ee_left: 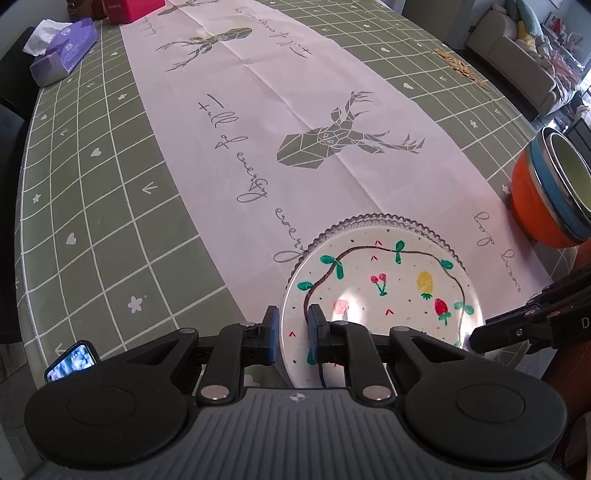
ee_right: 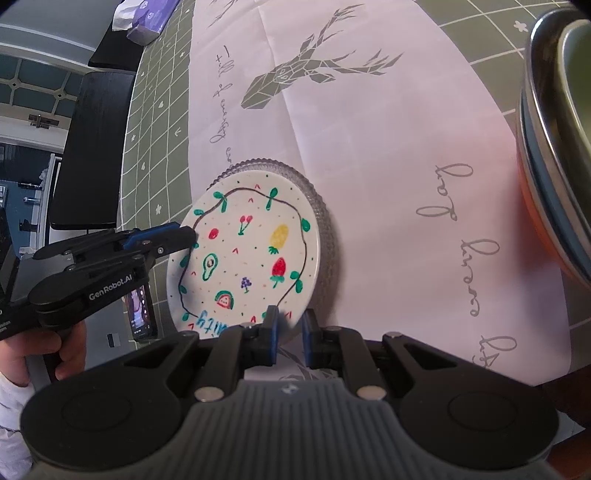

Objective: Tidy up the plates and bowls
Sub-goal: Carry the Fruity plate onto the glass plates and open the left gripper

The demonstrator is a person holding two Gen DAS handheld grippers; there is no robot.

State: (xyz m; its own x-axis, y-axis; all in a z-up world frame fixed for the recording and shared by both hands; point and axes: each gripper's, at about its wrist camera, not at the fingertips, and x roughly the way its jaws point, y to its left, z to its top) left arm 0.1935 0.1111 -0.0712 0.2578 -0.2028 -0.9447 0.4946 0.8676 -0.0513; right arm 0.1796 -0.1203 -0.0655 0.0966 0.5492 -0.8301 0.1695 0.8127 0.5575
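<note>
A white plate painted with fruit (ee_left: pixel 384 284) (ee_right: pixel 247 254) lies on a clear ridged glass plate (ee_left: pixel 373 218) (ee_right: pixel 321 221) on the white runner. My left gripper (ee_left: pixel 291 332) (ee_right: pixel 184 236) is shut on the painted plate's left rim, one finger above and one below. My right gripper (ee_right: pixel 288 332) (ee_left: pixel 476 334) straddles the plate's near rim with its jaws narrowly apart; whether it grips is unclear. A stack of bowls (ee_left: pixel 550 192) (ee_right: pixel 554 147), orange outside with blue and steel rims, stands at the right.
A purple tissue box (ee_left: pixel 62 51) (ee_right: pixel 147 16) sits at the far left of the green checked tablecloth (ee_left: pixel 92 184). A phone (ee_left: pixel 72 360) (ee_right: pixel 142 310) lies near the table's front edge. A red box (ee_left: pixel 135 9) stands at the back. Dark chairs (ee_right: pixel 96 147) stand beside the table.
</note>
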